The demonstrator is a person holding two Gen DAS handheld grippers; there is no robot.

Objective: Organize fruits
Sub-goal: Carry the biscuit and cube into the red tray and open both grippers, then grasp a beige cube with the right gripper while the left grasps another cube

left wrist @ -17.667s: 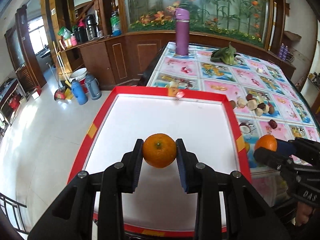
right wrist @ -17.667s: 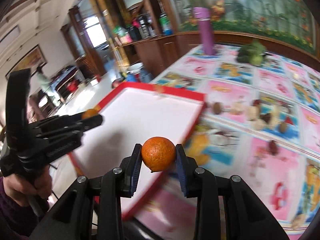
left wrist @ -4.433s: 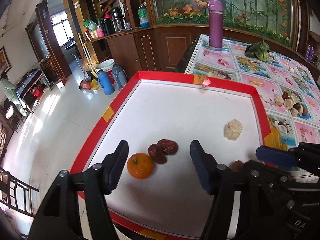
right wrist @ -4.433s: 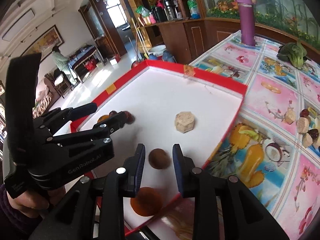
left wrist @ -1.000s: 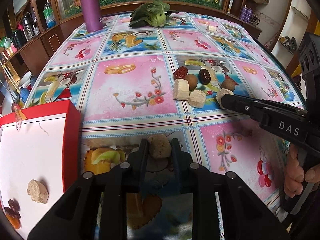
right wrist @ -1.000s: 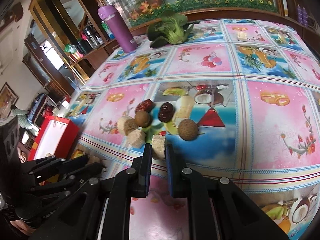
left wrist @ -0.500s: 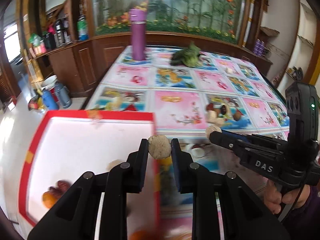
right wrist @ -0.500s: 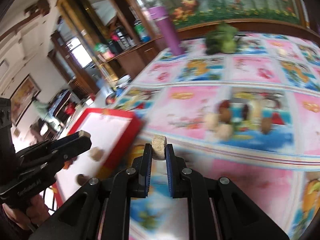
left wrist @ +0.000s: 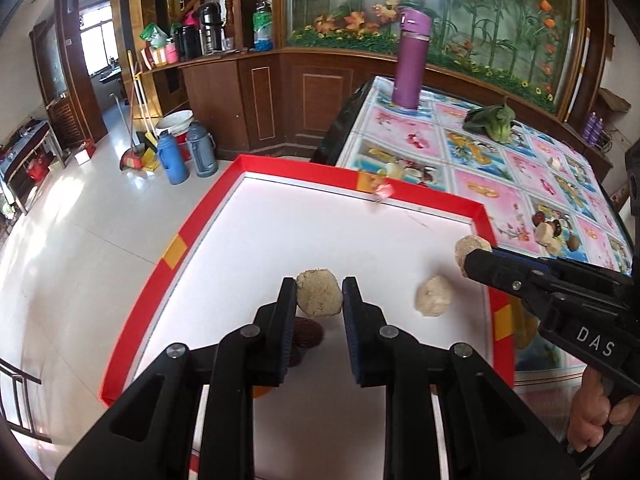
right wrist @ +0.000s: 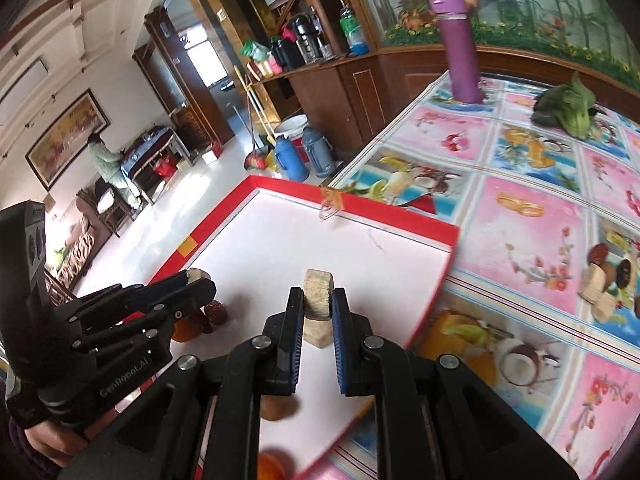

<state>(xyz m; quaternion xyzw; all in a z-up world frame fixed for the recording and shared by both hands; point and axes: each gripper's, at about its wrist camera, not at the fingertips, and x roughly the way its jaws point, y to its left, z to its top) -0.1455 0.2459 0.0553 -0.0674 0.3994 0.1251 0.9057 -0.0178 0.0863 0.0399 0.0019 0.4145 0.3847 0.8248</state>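
Note:
My left gripper (left wrist: 319, 286) is shut on a round beige fruit lump (left wrist: 319, 300), held over the white floor of the red-rimmed tray (left wrist: 188, 240). Under it lie dark dates (left wrist: 307, 332); a loose beige lump (left wrist: 434, 295) rests to the right. My right gripper (right wrist: 318, 294) is shut on a flat beige fruit slice (right wrist: 318, 304) above the tray's near right part. A brown fruit (right wrist: 276, 406) and an orange (right wrist: 272, 466) show below it. More dates (right wrist: 216, 312) and another orange (right wrist: 184, 330) lie by the left gripper (right wrist: 196, 280). A fruit pile (right wrist: 608, 276) sits on the tablecloth.
The tray hangs over the table's left edge, with floor below. A purple bottle (left wrist: 412, 64) and a green vegetable (left wrist: 494, 122) stand at the table's far end. Thermos flasks (left wrist: 172, 158) sit on the floor. A person (right wrist: 106, 160) stands in the far room.
Both grippers have swung left from the tablecloth to above the tray, each still shut on its beige piece. One second ago they were at the fruit pile.

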